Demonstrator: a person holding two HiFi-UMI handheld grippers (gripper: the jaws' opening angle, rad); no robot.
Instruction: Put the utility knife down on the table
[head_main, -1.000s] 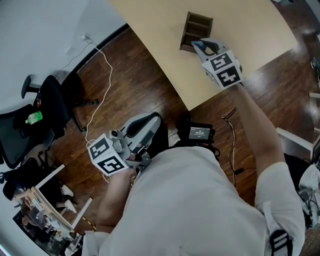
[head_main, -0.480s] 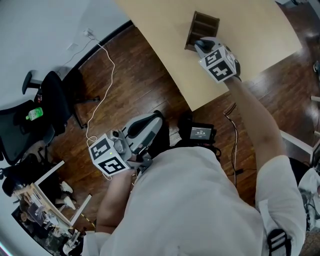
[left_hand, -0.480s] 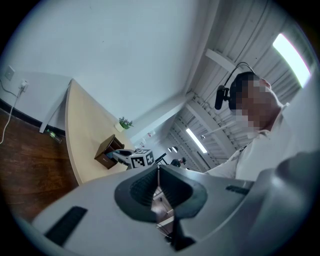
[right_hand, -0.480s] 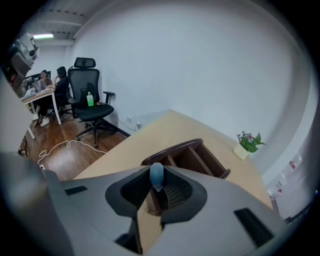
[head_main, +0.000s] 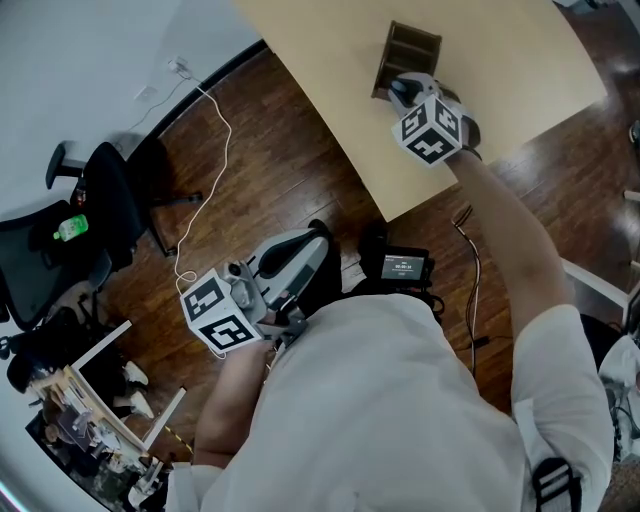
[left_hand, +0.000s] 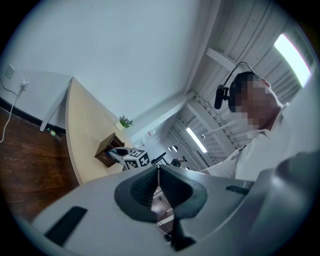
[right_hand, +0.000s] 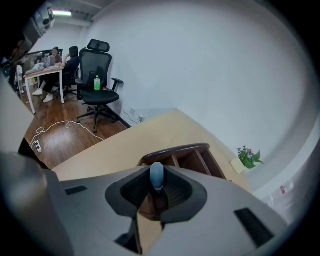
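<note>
Two grippers in play: the right gripper (right_hand: 156, 189) has its jaws clamped on the blue-grey utility knife (right_hand: 157, 175), over the counter (right_hand: 115, 145) just beside the wooden organiser (right_hand: 197, 156). The left gripper (left_hand: 158, 186), jaws pressed together and empty, hangs above the floor (head_main: 280, 170).

A wooden box (head_main: 408, 48) stands on the table (head_main: 510, 50) near its left edge, with the right gripper (head_main: 408, 90) just before it, the utility knife (right_hand: 157, 175) between its jaws. A plant (right_hand: 248, 156) sits at the table's far edge beyond the box. The left gripper (head_main: 305, 250) is off the table, over the floor (head_main: 280, 170), with a chair (head_main: 100, 210) well to its left.
</note>
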